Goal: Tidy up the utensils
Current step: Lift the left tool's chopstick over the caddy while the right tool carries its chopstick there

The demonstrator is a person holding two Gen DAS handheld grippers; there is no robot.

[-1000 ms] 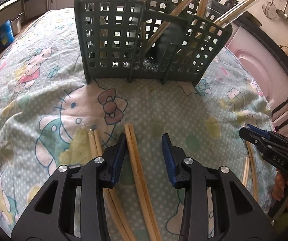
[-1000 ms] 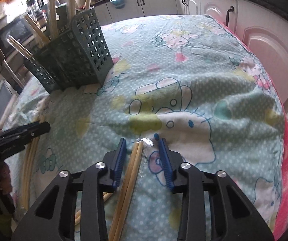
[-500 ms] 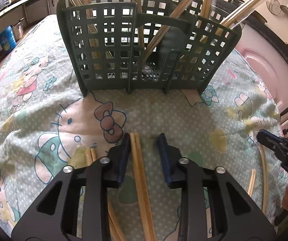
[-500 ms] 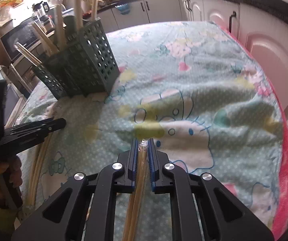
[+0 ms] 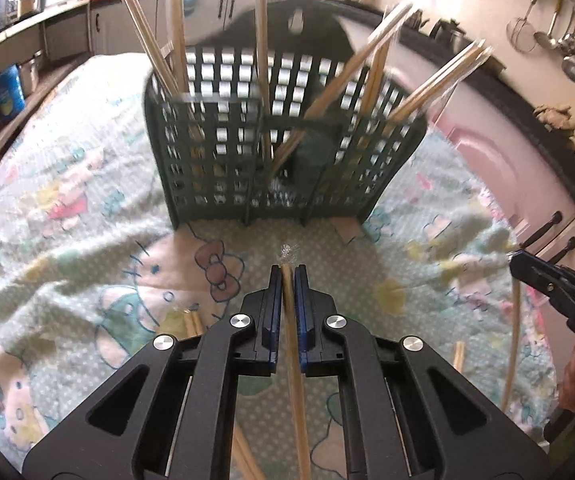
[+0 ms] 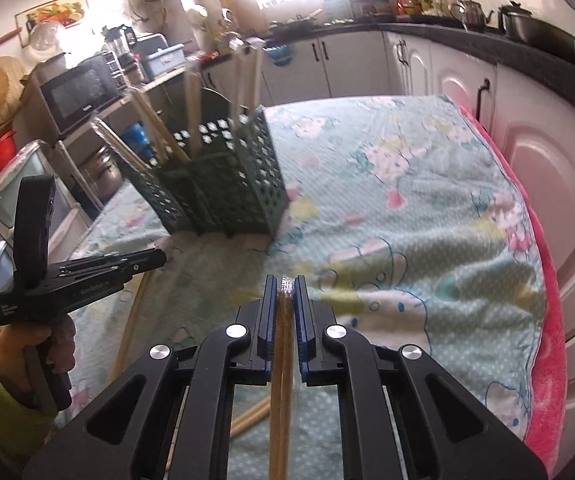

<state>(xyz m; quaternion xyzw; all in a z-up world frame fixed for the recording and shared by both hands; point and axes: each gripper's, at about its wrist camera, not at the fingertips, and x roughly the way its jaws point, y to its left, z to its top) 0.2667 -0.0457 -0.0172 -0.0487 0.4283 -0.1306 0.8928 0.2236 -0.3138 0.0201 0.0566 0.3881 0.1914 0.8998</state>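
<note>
Chopsticks [image 5: 293, 356] sit clamped in my left gripper [image 5: 287, 280]; my right gripper [image 6: 285, 292] pinches another wrapped pair [image 6: 281, 380], its fingers just closed.

Left tool [image 5: 287, 276] and right tool [image 6: 286, 286] both clamped, angled downward.

A home kitchen: microwave [image 6: 81, 92], kettle [image 6: 469, 12], white cabinets [image 6: 351, 66], hanging ladles [image 5: 567, 46].

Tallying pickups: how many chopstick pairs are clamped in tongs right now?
2. One chopstick pair is pinched in the left tongs; another chopstick pair is pinched in the right tongs. Both tongs show fully, so no held pair is hidden.
</note>
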